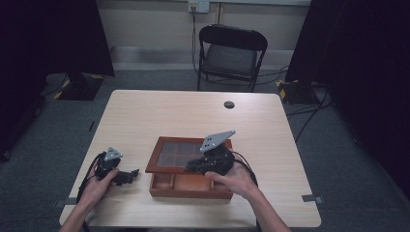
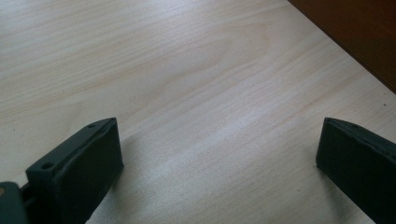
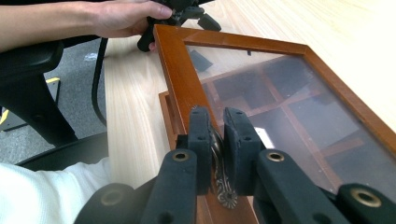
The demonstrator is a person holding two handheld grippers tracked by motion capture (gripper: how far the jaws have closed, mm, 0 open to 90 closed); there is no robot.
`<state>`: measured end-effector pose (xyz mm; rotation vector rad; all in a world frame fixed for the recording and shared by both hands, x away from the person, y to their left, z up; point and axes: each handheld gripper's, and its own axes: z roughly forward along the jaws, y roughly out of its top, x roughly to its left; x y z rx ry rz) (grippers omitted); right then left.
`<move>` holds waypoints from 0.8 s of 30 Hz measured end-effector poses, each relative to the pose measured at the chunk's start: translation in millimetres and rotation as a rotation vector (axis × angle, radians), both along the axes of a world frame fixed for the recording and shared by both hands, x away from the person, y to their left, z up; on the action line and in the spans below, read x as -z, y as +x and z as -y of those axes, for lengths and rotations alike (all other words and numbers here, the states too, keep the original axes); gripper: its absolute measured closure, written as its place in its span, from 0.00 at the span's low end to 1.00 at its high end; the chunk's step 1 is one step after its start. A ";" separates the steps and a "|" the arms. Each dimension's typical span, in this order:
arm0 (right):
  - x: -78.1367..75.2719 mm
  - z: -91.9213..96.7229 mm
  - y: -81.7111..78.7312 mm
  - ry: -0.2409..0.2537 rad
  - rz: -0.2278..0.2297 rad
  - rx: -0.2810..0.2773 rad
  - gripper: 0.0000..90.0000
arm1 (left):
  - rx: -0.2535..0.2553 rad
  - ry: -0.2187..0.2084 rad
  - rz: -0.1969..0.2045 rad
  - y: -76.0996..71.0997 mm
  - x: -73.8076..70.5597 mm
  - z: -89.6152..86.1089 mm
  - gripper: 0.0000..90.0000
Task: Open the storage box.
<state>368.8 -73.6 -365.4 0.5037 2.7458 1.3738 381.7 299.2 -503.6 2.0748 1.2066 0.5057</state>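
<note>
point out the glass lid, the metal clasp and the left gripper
glass lid (image 3: 177,70), right gripper view, on its wooden frame
metal clasp (image 3: 223,191), right gripper view, on its ornate lower end
left gripper (image 1: 129,175), high view, midway between its fingertips

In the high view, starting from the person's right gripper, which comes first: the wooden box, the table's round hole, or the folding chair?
From the right gripper:
1. Wooden box, directly beneath, its lid gripped.
2. Round hole, farther up the table.
3. Folding chair, beyond the table's far edge.
</note>
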 end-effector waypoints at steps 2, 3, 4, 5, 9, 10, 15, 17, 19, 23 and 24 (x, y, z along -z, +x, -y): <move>-1.8 0.0 1.1 0.000 0.000 0.000 0.91 | 0.000 0.000 0.000 0.0 0.0 0.0 0.00; -2.5 0.0 1.5 0.000 0.002 -0.001 0.91 | 0.000 0.000 0.000 0.0 0.0 0.0 0.00; -3.2 -0.1 1.5 0.001 0.002 0.002 0.91 | 0.000 0.000 0.000 0.0 0.0 0.0 0.00; -3.5 -0.2 1.7 -0.001 0.002 0.001 0.91 | 0.000 0.000 0.000 0.0 0.0 0.0 0.00; -5.5 -0.2 2.7 -0.002 0.004 0.001 0.91 | 0.000 0.000 0.000 0.0 0.0 0.0 0.00; -6.2 -0.1 3.2 -0.003 0.008 0.000 0.91 | 0.000 0.000 0.000 0.0 0.0 0.0 0.00; -9.8 -0.3 5.7 -0.005 0.001 -0.001 0.91 | -0.001 0.000 0.000 -0.1 0.0 0.1 0.00; -11.5 -0.6 6.9 -0.007 0.001 -0.002 0.91 | -0.001 0.000 -0.001 -0.2 0.0 0.1 0.00; -13.3 -0.4 8.3 -0.005 0.001 -0.001 0.91 | 0.000 0.001 -0.001 -0.2 -0.1 0.0 0.00; -16.9 -0.7 10.2 -0.009 0.004 -0.002 0.91 | -0.002 -0.004 -0.002 -0.2 0.2 0.3 0.00; -17.3 -0.6 10.7 -0.009 0.004 -0.002 0.91 | -0.002 -0.004 -0.003 -0.3 0.1 0.3 0.00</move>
